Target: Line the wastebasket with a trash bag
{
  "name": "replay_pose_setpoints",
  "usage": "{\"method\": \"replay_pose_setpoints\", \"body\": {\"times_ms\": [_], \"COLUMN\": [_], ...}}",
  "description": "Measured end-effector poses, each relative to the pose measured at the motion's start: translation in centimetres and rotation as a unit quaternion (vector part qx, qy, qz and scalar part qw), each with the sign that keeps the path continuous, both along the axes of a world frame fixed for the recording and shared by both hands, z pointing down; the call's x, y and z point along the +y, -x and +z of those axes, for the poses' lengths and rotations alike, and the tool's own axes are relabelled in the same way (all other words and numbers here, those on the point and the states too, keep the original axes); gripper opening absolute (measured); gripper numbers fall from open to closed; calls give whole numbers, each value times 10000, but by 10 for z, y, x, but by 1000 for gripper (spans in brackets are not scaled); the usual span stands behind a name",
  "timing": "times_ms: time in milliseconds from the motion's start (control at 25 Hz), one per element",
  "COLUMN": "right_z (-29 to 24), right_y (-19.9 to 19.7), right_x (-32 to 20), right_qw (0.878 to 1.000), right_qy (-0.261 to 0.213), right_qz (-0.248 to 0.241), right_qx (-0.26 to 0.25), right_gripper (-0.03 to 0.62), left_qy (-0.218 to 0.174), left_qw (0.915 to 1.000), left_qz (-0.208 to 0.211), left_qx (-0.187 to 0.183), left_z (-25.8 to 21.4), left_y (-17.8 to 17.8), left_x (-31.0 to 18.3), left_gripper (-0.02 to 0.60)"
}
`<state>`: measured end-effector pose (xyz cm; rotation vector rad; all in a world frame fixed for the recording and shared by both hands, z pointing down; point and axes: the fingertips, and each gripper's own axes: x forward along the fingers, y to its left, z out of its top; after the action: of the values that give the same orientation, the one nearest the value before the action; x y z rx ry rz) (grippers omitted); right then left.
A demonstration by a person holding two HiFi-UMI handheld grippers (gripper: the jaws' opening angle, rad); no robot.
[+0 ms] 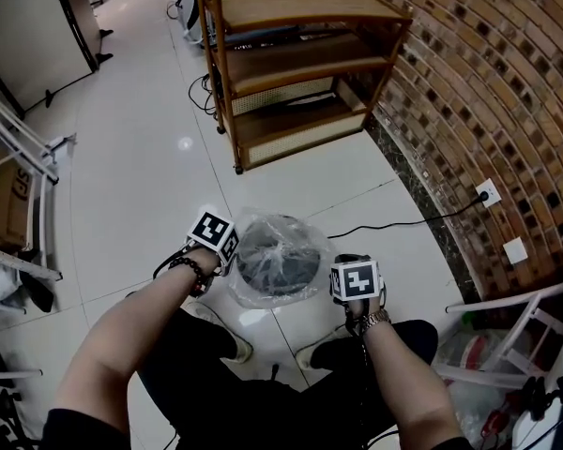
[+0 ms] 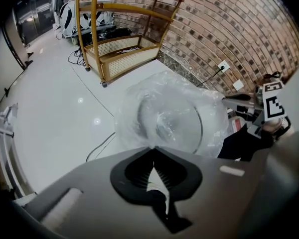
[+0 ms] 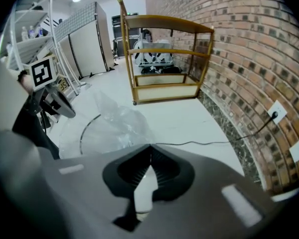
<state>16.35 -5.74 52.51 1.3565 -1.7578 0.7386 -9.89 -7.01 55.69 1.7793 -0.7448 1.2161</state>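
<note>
Head view, steeply down: on the pale glossy floor (image 1: 141,157), just ahead of the person's knees, a dark round wastebasket (image 1: 280,268) under a crinkled clear plastic trash bag (image 1: 263,228). Draped over the mouth and ballooning a little past the rim on the far and left sides, dark interior visible through the film. Flanked by both tools, one at each side of the rim.

Left tongs (image 2: 152,149): fully closed, tips pinching the near edge of the trash bag, film fanning out from there over the wastebasket's ring. Right tongs (image 3: 148,146): likewise clamped shut, bunched film of the same bag running up to the tips, apparently gripped at the opposite edge.

Judged roughly midway: bag opened, spread across the top, held at two opposite points. Left to do, by the look of it: pushing the bag's body down inside, folding the edge over the rim all round, letting go. Unclear from any view whether the film already hangs inside or merely lies across the mouth.

Farther off: wooden shelf unit (image 1: 291,64) against a brick wall (image 1: 488,82), black cable (image 1: 394,225) along the floor.
</note>
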Motion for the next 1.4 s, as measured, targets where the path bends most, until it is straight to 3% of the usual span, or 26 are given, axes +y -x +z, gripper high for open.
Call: {"method": "replay_pose_setpoints", "body": {"times_ms": [520,880,1080,1400], "right_z": [29,26,13,31], "right_y": [15,41,41,15], "right_x": [46,74,77,73], "right_qw": [9968,9956,9945,9898], "right_qy": [298,317,164,258], "right_qz": [625,546,680,1213], "right_qx": [-390,-699,-781,-702], "right_gripper": [6,8,8,8], "left_qy": [-328,-511,-529,-515], "left_qw": [9954,9807,9686,9613], "left_qz": [788,1771,2273,2591], "left_qx": [-442,-650,-862,-786], "left_z": [8,16,25,34], "left_y": [-10,-29,-33,-50], "left_x": [-53,-75,-81,-88], "left_gripper": [2,2,2,2]}}
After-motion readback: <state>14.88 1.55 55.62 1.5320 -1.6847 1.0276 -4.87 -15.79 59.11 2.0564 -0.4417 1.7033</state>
